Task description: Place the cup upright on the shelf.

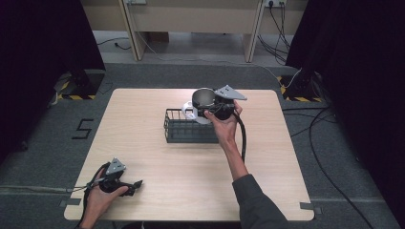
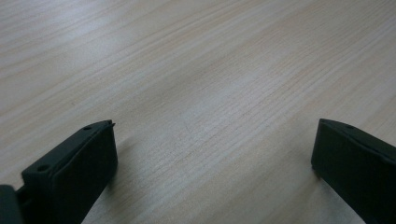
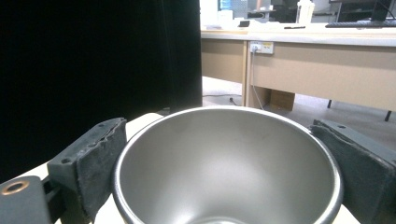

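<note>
Right claw [image 1: 210, 107] clamps the round grey metal bowl [image 1: 204, 98] above the black wire basket [image 1: 184, 131] on the pale wood counter [image 1: 157, 157]; likely stowing, so lower level; left claw [image 1: 136, 183] rests wide, empty.

Even, soft overhead light brightens the table [image 1: 191, 191], while dark curtains [image 1: 43, 38] swallow both sides. The bowl [image 3: 224, 168] shows a dull sheen, no harsh glare. All pictures look slightly soft.
</note>
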Motion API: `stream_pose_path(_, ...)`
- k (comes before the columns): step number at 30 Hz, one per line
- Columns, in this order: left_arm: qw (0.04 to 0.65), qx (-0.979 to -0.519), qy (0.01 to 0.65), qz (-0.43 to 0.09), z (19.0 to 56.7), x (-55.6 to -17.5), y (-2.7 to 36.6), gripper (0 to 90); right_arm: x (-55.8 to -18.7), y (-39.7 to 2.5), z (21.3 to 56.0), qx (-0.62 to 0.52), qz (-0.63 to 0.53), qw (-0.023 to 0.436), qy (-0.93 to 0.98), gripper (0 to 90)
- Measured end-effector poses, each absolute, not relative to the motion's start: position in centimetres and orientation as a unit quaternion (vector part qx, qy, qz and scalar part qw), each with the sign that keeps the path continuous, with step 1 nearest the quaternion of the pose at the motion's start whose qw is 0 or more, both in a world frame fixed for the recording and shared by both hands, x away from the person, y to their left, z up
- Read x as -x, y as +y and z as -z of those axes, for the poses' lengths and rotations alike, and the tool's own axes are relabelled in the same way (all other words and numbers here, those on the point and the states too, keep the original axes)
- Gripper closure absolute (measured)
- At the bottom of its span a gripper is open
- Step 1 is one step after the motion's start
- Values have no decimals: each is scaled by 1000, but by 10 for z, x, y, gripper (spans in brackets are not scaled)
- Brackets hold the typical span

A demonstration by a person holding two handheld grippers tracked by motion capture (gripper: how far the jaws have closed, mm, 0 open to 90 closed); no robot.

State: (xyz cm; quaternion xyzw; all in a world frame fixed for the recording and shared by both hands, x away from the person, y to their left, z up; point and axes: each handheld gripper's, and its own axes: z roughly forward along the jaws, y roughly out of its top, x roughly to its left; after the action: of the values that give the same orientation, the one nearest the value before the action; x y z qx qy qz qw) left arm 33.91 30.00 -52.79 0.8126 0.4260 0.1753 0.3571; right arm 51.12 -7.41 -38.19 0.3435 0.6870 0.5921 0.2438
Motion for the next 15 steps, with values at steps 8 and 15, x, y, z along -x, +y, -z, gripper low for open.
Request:
stream_pose_path(8,357,-813,426,-175,528,-339,300,0,-511,-72,384,-343,-586,251,690,65)
stream_pose_path(15,357,-813,426,-175,528,-339,300,0,-513,-70,390,-349,-586,250,687,65)
